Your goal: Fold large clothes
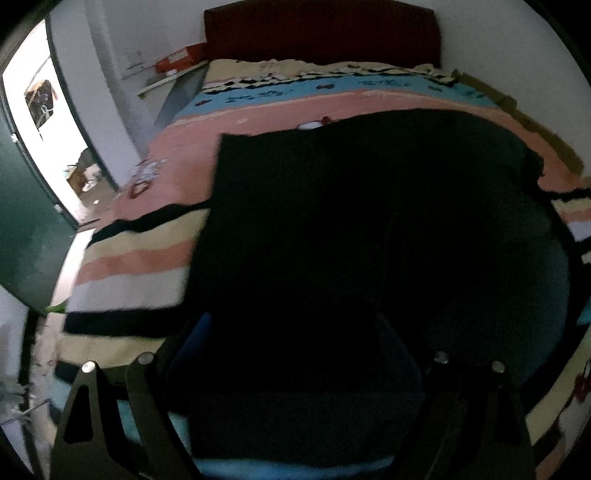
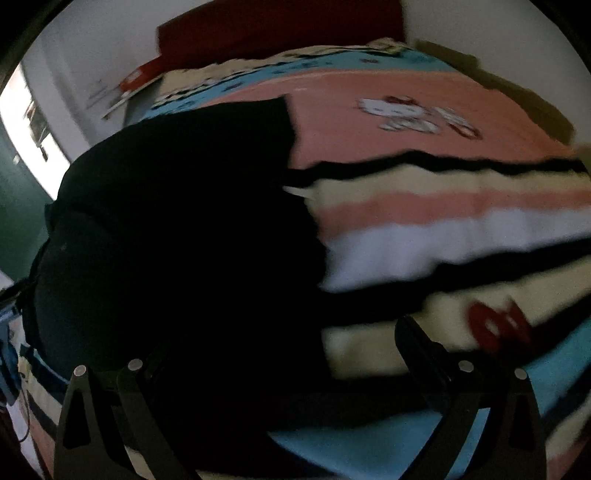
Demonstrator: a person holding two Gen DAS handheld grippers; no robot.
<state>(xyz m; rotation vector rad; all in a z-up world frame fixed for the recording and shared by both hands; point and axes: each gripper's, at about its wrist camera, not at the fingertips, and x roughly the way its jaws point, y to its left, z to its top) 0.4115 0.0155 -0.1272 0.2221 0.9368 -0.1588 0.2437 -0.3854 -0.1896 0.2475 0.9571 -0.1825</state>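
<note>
A large black garment (image 1: pixel 351 221) lies spread flat on the bed and fills the middle of the left wrist view. In the right wrist view the same black garment (image 2: pixel 166 221) covers the left half, with its edge running down the middle of the frame. My left gripper (image 1: pixel 295 332) hovers low over the near part of the cloth, its fingers wide apart and open. My right gripper (image 2: pixel 284 343) is also open. Its left finger is over the black cloth and its right finger (image 2: pixel 413 339) is over the blanket. The dark cloth hides the fingertips' detail.
The bed has a striped pink, cream, white, black and blue blanket (image 1: pixel 140 258) with cartoon prints (image 2: pixel 417 114). A dark red headboard (image 1: pixel 321 33) stands against the far wall. At the left there is a green door (image 1: pixel 26 221), a bright doorway (image 1: pixel 48 122) and an orange box (image 1: pixel 177 59).
</note>
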